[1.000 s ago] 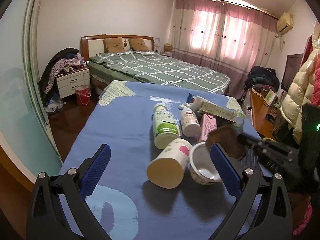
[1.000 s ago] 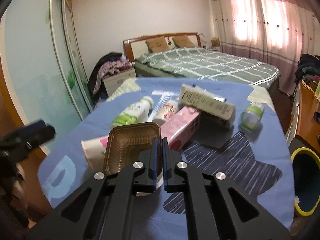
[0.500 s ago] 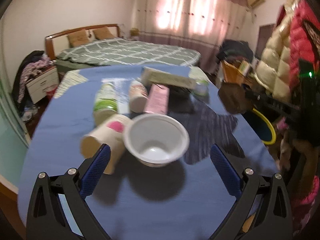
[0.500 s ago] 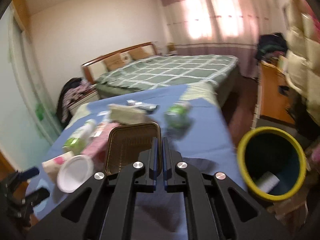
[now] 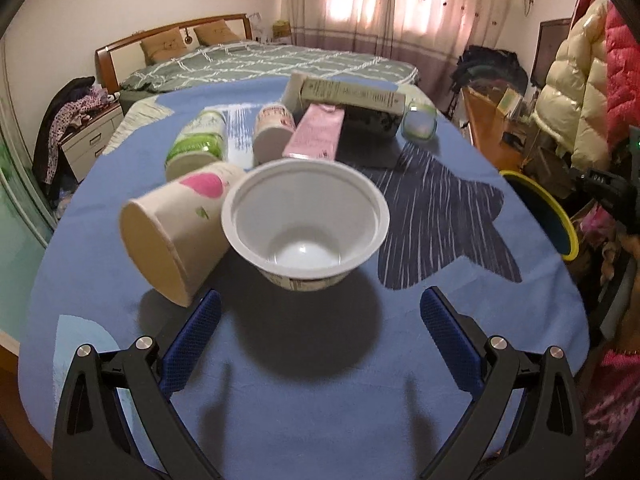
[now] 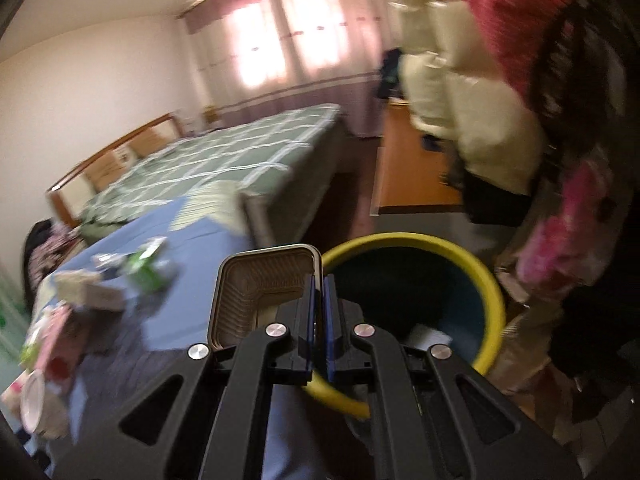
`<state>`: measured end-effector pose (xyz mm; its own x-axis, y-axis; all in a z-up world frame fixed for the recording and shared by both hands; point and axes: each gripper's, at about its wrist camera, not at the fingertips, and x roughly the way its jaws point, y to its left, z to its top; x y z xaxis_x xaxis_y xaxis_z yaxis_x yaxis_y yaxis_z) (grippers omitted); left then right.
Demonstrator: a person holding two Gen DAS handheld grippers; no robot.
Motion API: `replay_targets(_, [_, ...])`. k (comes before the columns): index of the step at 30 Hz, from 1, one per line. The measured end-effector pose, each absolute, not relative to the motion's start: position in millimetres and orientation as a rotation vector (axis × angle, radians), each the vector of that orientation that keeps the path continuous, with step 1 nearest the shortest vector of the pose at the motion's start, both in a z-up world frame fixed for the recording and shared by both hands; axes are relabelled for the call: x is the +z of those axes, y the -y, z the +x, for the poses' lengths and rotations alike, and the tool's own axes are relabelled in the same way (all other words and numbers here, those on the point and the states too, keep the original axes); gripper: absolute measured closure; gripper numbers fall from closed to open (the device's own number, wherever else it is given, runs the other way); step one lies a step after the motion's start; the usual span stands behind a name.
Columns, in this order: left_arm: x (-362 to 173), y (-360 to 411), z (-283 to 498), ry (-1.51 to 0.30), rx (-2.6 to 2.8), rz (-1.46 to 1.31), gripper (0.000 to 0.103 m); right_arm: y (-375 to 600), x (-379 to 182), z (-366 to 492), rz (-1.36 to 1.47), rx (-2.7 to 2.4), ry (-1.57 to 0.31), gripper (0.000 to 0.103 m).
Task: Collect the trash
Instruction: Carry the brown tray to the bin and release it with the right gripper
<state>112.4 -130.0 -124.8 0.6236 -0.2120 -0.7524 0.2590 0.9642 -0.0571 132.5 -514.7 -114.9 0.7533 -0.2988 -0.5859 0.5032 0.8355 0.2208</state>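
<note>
Now our right hand-held gripper (image 6: 319, 312) pinches the brown ribbed plastic tray (image 6: 264, 292) by its rim beside the yellow-rimmed round bin (image 6: 486, 280), left hand-held gripper (image 5: 320, 332) open; released early, we reckon it lands on the blue-clothed surface (image 6: 192, 240).

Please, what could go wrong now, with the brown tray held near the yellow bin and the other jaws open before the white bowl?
1. The right gripper pinches the brown tray only by one rim, beside the yellow bin; released now, it may miss.
2. The white bowl touches the tipped paper cup; the open left gripper may knock the cup rolling.
</note>
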Motion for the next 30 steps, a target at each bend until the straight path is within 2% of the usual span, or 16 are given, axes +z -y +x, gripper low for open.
replay_targets(11, [-150,134,132,-0.935,-0.244,0.033,0.005,542,-142,146,0.434,-0.603,-0.62,0.098])
replay_targets(30, [-145,145,158,-0.884,-0.228,0.056,0.005,541,-141,144,0.438,-0.601,-0.621,0.098])
